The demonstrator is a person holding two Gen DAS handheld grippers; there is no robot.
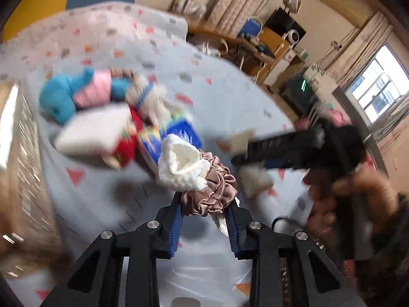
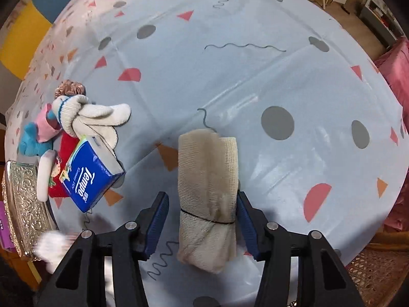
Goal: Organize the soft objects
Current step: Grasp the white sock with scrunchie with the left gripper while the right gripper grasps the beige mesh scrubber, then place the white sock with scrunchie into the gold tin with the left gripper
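Observation:
My left gripper is shut on a brown satin scrunchie with a white knitted piece bunched on top of it, held above the table. The right gripper shows in the left wrist view, over a beige roll. In the right wrist view my right gripper is open, its fingers either side of the rolled beige gauze cloth lying on the tablecloth; the right finger touches it. A pile at the left holds a blue Tempo tissue pack, cream gloves, a blue plush and a red item.
An ornate silver box stands at the table's left edge. Another brown scrunchie lies behind the gloves. A white sponge block lies in the pile. Chairs, desks and a window lie beyond the table.

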